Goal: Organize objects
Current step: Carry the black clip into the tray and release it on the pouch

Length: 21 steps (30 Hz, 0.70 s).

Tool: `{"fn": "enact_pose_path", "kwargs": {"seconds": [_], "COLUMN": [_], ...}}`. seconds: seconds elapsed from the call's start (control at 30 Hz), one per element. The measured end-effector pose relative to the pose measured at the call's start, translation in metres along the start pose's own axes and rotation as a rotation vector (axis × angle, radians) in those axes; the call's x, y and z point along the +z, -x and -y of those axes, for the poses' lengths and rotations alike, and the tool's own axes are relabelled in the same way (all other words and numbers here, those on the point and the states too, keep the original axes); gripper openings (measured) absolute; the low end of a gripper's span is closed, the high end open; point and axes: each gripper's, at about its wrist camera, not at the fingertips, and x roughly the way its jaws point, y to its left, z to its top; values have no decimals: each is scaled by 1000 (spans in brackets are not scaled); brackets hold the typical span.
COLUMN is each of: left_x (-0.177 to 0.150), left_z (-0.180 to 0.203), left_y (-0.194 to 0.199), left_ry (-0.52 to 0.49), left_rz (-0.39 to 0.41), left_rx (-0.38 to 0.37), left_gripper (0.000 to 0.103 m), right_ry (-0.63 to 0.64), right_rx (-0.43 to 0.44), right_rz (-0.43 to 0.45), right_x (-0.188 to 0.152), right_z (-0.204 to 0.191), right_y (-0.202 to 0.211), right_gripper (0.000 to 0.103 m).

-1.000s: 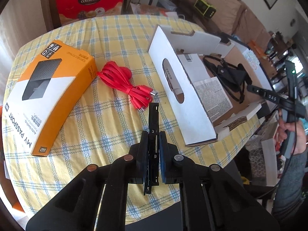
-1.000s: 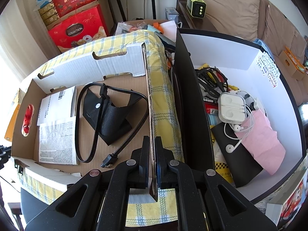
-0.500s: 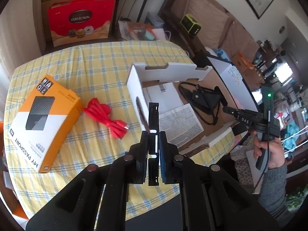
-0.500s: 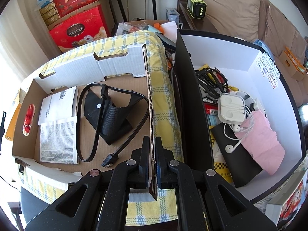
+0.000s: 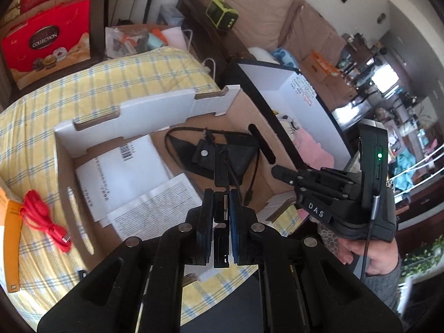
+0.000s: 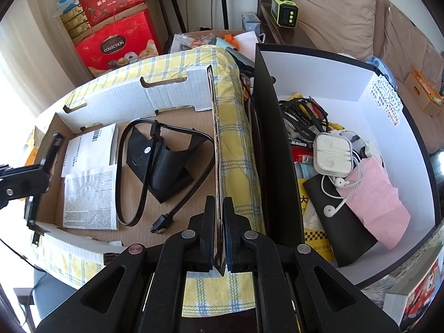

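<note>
My left gripper (image 5: 222,211) is shut on a thin black strip (image 5: 220,172) and holds it above the open cardboard box (image 5: 155,111), over the papers (image 5: 125,166) and the black pouch with its cable (image 5: 236,155). In the right wrist view the left gripper (image 6: 41,174) and the black strip (image 6: 51,152) show at the box's left end. My right gripper (image 6: 219,230) is shut on the box's right wall (image 6: 213,138); in the left wrist view the right gripper (image 5: 273,168) sits at the box's right side, held by a hand (image 5: 369,260).
A red cable (image 5: 41,216) and an orange box (image 5: 11,222) lie on the checked tablecloth (image 5: 111,77) left of the cardboard box. A black-and-white bin (image 6: 388,138) to the right holds earphones (image 6: 333,152), a pink cloth (image 6: 371,194) and cables. Red gift boxes (image 6: 116,47) stand behind.
My left gripper carried the black strip rightward and upward, from over the tablecloth near the red cable to above the open box. The right gripper stayed on the box wall.
</note>
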Motion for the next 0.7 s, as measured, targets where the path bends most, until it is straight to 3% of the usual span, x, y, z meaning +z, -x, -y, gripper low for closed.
{"fn": "enact_pose_path", "kwargs": {"seconds": [0.1, 0.5, 0.7], "left_x": [11, 23, 23], "left_z": [13, 33, 28], "left_y": [-17, -81, -85], "left_ry": [-13, 4, 36], "left_rz": [-23, -115, -121], "left_rx": [-26, -9, -9], "left_gripper": [10, 10, 22], "right_ry": [-2, -6, -6], "right_rx": [4, 13, 13], "right_rz": [3, 4, 4], "right_x": [-1, -2, -2], "right_z": [1, 1, 1], "right_y": [1, 2, 2], "right_gripper": [4, 5, 5]}}
